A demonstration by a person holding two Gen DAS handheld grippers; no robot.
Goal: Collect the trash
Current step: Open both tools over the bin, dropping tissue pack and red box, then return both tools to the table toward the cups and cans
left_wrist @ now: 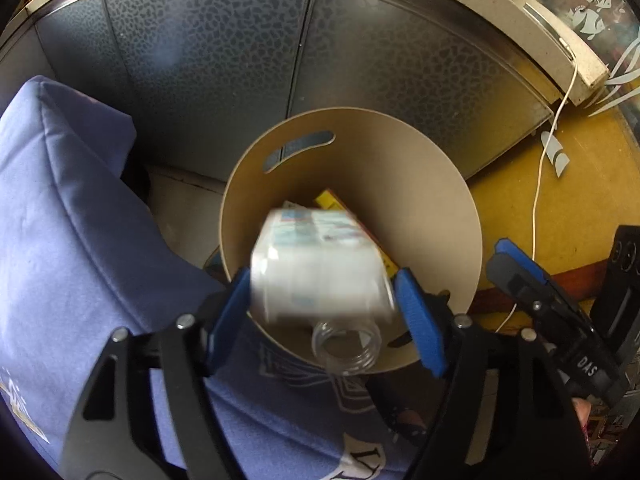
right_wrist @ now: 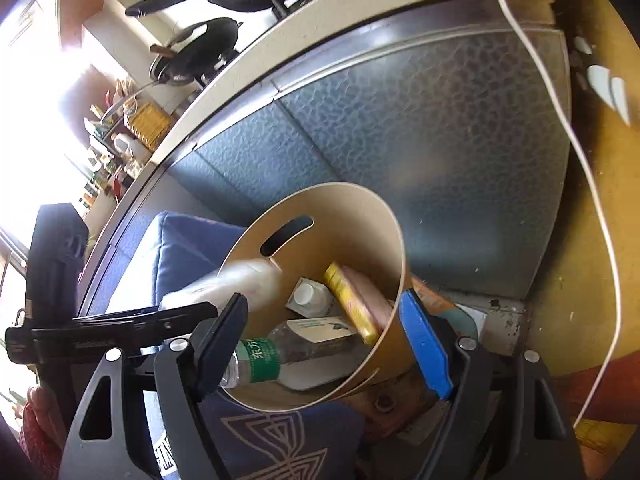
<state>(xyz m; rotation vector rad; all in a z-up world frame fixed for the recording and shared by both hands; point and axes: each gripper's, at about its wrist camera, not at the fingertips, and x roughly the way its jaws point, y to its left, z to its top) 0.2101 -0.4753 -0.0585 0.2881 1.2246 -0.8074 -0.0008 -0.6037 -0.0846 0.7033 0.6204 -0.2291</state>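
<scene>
Item: my left claw, spread wide, blurred white carton loose between its pads above the tan bin at frame centre; my right claw wide, clear bottle inside bin.

Strong daylight floods in from the upper left of the right wrist view, blowing out that corner to white glare. The left wrist view is dimmer and evenly lit. A white labelled carton is motion-blurred, perhaps mid-fall. Fisheye distortion bends the pale stone counter edge; corners vignette dark.
</scene>
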